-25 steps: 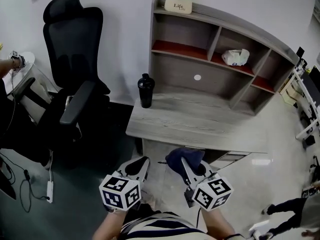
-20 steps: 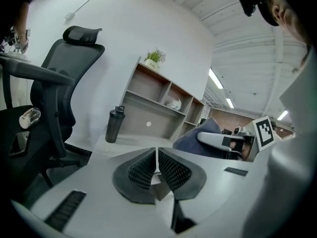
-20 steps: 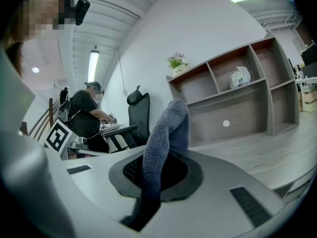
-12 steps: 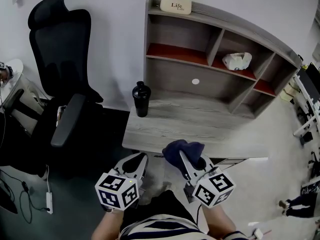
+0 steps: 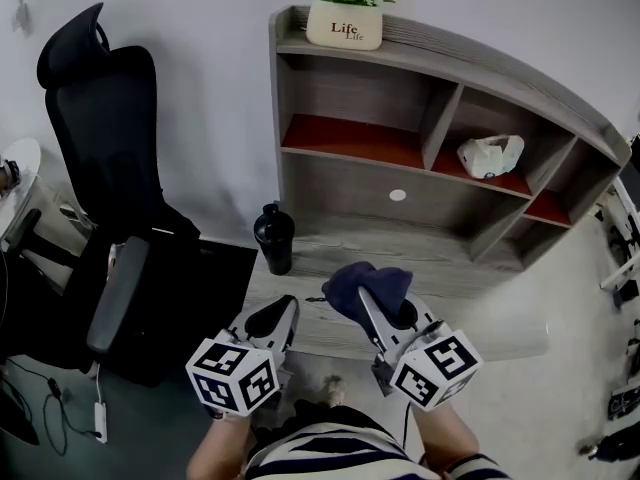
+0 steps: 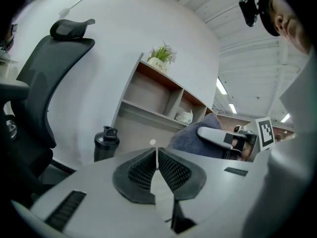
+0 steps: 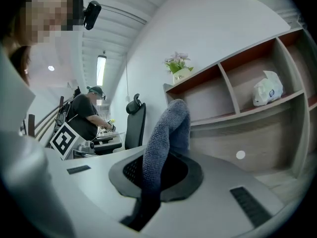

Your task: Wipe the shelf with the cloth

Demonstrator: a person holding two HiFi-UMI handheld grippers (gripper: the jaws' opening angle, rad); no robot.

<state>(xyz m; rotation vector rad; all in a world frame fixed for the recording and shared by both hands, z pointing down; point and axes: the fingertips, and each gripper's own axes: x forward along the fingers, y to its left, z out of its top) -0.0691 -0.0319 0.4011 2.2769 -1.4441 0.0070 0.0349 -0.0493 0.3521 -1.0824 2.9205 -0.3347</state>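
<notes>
Since the shelf [image 5: 352,140] sits past the desk [image 5: 455,268], I've got the cloth [image 5: 352,280] pinched tight in my right gripper [image 5: 385,310], bunched out front ready to wipe. My left gripper [image 5: 268,326] is clamped together on nothing, just parked beside it, out of the way.

cloth [image 5: 350,283]: nubby fabric, matt | shelf [image 5: 345,183]: grey wood-grain | bottle [image 5: 273,238]: perhaps plastic, glossy

"Life" printed twice on white planter [image 5: 344,25], atop the shelf [image 5: 440,158]
</notes>
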